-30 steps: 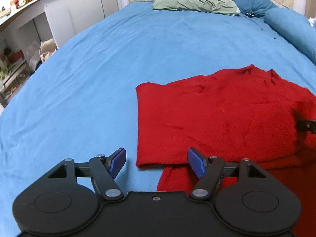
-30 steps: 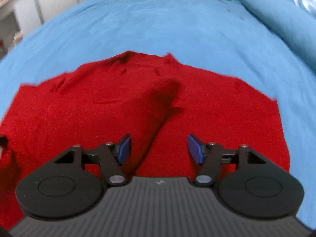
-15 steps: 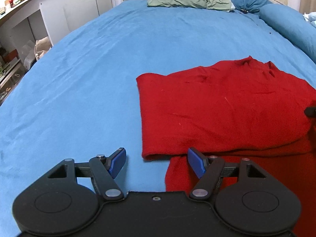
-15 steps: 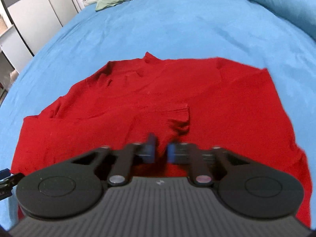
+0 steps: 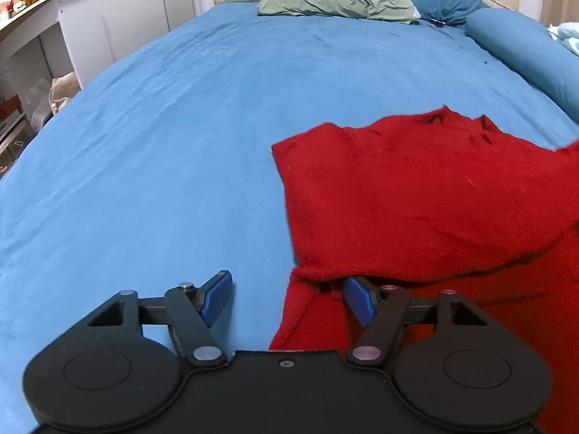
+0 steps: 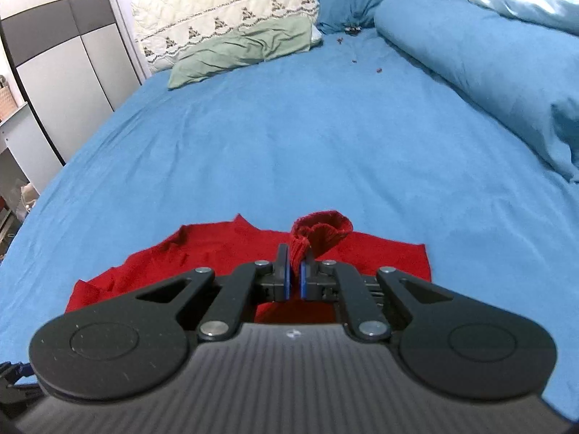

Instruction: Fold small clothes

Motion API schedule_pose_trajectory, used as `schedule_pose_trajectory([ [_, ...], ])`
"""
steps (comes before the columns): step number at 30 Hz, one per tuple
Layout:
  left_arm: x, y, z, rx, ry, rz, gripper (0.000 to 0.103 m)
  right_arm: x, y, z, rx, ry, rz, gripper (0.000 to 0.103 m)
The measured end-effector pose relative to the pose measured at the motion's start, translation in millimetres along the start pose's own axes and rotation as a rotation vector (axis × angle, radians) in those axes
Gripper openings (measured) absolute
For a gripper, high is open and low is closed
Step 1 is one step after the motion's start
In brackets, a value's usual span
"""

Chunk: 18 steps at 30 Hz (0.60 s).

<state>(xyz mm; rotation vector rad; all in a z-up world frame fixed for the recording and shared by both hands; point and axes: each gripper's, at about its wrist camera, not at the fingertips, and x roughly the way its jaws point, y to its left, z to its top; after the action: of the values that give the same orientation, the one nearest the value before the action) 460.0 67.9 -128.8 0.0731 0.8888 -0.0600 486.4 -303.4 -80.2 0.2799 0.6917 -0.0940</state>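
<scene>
**Pinching the red top, half of it out of sight**

Looking down from the right wrist camera, the right gripper [image 6: 294,275] is clamped on a bunched-up bit of the red garment [image 6: 231,249], with a rolled cuff-like end poking up just past the blue pads [image 6: 286,278]. The gripper body covers most of the cloth under it, so I can't tell how much is lifted off the bed.

The left gripper [image 5: 287,298] has its jaws spread wide, holding nothing. Its right-hand pad [image 5: 356,298] sits tucked under a folded flap edge of the garment [image 5: 416,195] (touching or just under, hard to say), while the other pad hangs over bare blue bedsheet [image 5: 163,152].

The garment lies on the near part of the bed, running off the right edge of the left view, so that side is cut off.

Lots of open sheet to the left and ahead. Farther up are a green pillow [image 6: 242,50] and a blue pillow [image 6: 347,3], with a blue duvet [image 6: 488,68] rolled along the right side, all well apart from the garment.
</scene>
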Motion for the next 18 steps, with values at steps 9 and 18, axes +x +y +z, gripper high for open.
schedule_pose_trajectory([
  [9,7.9,2.0,-4.2,0.055,0.061,0.098,0.039,-1.2,-15.2,-5.2,0.029,-0.023,-0.036,0.020],
  [18,-11.2,7.5,-14.6,0.013,0.063,0.108,0.040,24.1,-44.3,-62.1,-0.010,0.159,-0.116,0.028],
])
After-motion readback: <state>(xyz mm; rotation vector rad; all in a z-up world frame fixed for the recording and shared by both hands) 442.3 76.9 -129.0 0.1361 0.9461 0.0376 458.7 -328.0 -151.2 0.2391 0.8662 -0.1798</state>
